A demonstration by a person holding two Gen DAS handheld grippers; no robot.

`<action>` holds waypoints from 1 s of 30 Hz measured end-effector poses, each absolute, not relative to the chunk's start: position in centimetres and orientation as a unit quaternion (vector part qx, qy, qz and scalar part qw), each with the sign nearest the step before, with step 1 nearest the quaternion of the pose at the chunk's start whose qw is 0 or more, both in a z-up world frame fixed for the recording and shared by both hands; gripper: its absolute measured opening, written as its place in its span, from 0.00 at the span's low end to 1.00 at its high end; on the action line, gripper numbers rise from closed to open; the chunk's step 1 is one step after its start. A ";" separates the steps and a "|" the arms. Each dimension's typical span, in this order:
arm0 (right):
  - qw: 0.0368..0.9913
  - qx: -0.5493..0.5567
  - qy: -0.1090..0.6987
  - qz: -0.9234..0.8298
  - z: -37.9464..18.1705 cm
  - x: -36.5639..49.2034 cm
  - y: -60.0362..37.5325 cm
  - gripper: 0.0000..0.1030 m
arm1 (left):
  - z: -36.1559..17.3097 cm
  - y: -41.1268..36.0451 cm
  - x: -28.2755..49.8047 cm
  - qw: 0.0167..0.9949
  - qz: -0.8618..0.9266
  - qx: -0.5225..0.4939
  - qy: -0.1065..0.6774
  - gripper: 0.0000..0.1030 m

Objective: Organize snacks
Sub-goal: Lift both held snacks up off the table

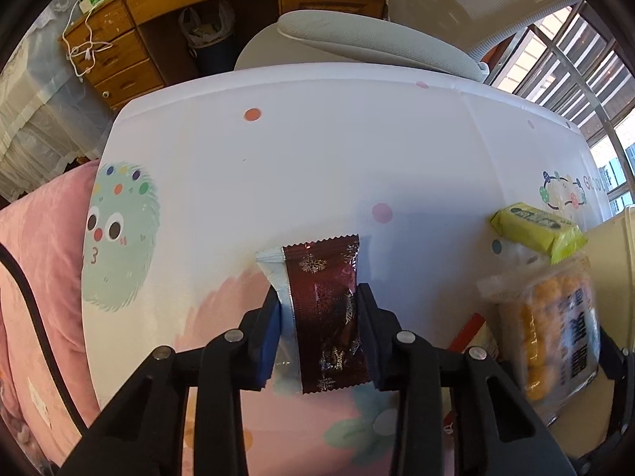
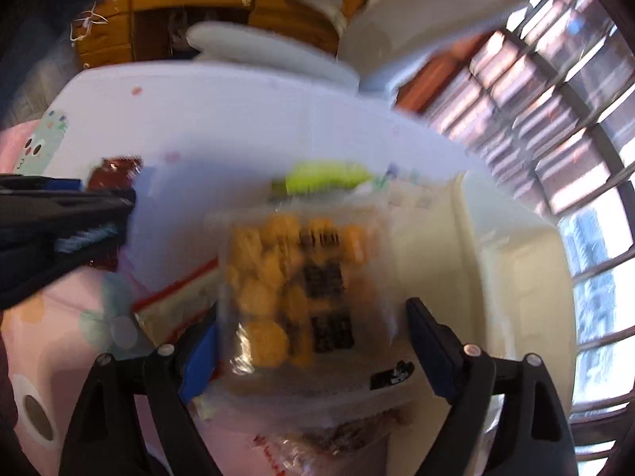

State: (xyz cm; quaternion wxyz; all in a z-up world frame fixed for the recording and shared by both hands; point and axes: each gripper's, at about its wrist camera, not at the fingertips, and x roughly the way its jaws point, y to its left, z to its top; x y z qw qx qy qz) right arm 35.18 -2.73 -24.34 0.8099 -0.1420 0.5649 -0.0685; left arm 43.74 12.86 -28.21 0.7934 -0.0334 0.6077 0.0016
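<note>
Left gripper [image 1: 323,313] jaws clenched on dark red foil snack packet [image 1: 329,313]; right gripper [image 2: 313,341] jaws released around clear bag of yellow puffs [image 2: 278,289]; green wrapped snack [image 1: 535,230] unsorted on desk [image 1: 317,150]

The left hand-held gripper [image 1: 323,317] points steeply down, jaws pinched close; the right hand-held gripper [image 2: 313,341], blurred, seems spread wide.

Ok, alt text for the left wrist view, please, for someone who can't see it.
The left gripper is shut on a dark red snowflake-print snack packet, a pale blue packet pressed beside it, over a white cartoon-print table. At right sit a clear bag of yellow snacks and a lime-green packet.
</note>
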 end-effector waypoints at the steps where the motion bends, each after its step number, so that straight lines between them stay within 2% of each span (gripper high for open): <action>1: 0.810 -0.139 0.565 -0.067 -24.2 35.1 -2.8 0.82 | -28.1 13.1 43.5 0.793 0.005 -0.036 0.608 0.33; 15: 0.790 -0.093 0.603 -0.056 -23.9 34.8 -3.3 0.79 | -25.2 14.1 40.9 0.798 0.007 -0.042 0.601 0.32; 30: 0.747 -0.019 0.664 -0.006 -24.2 30.6 -2.2 0.79 | -23.0 16.6 32.0 0.792 0.022 -0.050 0.609 0.32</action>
